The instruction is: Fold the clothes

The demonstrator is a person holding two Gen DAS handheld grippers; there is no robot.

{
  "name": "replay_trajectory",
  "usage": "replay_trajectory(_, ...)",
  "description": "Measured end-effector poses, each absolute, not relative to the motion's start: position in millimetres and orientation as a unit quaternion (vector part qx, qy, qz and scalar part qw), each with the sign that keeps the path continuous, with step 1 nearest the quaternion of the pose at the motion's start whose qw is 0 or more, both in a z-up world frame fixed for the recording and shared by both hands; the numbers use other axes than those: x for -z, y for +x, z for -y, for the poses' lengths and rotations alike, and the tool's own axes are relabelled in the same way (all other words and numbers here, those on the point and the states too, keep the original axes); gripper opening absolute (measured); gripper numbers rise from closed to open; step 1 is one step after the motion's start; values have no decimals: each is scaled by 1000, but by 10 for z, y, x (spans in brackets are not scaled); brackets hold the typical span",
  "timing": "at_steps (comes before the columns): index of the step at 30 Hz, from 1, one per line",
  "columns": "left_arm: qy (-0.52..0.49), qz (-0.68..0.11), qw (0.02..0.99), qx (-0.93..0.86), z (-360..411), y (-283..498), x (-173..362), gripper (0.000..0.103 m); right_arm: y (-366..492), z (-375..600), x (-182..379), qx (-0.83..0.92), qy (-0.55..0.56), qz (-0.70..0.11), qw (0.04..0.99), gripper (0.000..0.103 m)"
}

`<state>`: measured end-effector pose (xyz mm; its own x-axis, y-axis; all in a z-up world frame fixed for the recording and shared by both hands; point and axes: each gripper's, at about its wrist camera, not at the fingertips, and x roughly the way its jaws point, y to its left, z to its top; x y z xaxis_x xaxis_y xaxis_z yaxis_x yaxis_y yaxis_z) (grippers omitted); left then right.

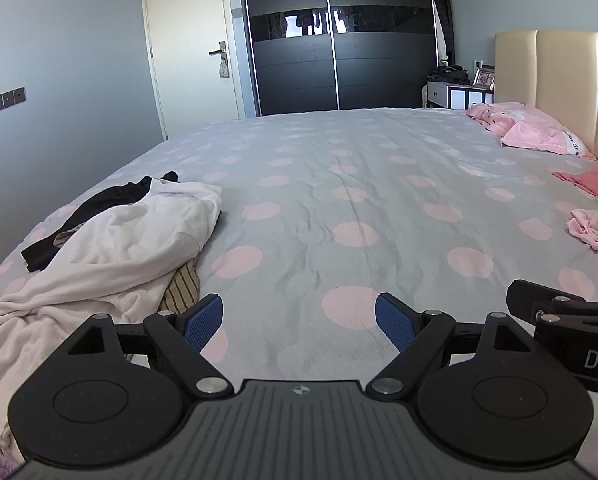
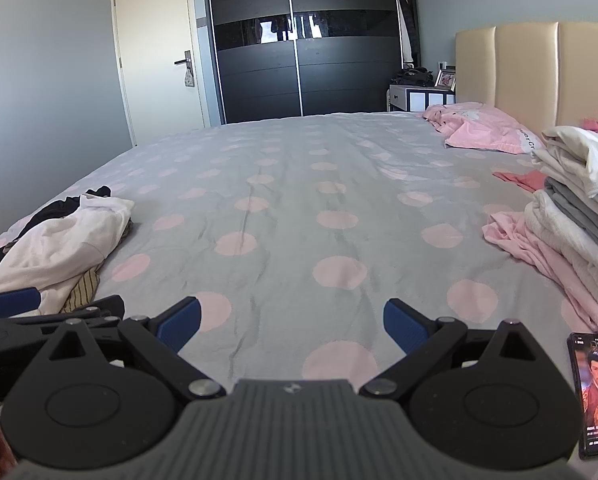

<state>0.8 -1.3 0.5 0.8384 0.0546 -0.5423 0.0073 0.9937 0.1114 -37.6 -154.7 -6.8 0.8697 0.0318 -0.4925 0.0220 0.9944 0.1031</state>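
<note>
A heap of unfolded clothes lies at the bed's left side: a white garment [image 1: 111,248] [image 2: 63,244] over a black one [image 1: 79,216] and a striped one [image 1: 181,290]. A stack of folded clothes [image 2: 579,200] rests on the right, on a pink garment [image 2: 539,252]. My left gripper [image 1: 298,322] hovers open over the grey, pink-dotted bedsheet [image 1: 339,184], with nothing between its blue pads. My right gripper [image 2: 291,326] is also open and holds nothing. Each gripper shows at the edge of the other's view.
A pink pillow [image 2: 483,130] lies by the beige headboard [image 2: 539,72]. A phone [image 2: 595,396] with a lit screen rests on the bed at the near right. A dark wardrobe [image 1: 339,40], a door [image 1: 191,40] and a nightstand [image 1: 455,94] stand beyond the bed.
</note>
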Motion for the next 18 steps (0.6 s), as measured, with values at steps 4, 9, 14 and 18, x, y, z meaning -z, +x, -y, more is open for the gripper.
replay_trajectory(4,40,-285,958,-5,14,-9,-29,84,-375,1478,67,2,24,-246,969,99)
replay_trajectory(9,35,-290,956,3,23,24,-25,83,-337,1489,72,9,17,-256,966,99)
replay_trajectory(14,52,-283,958,2,-46,200,-7,83,-324,1516,76,18,21,-262,965,99)
replay_trajectory(18,57,-279,958,-3,61,-4,10,84,-336,1519,80,18,19,-260,965,99)
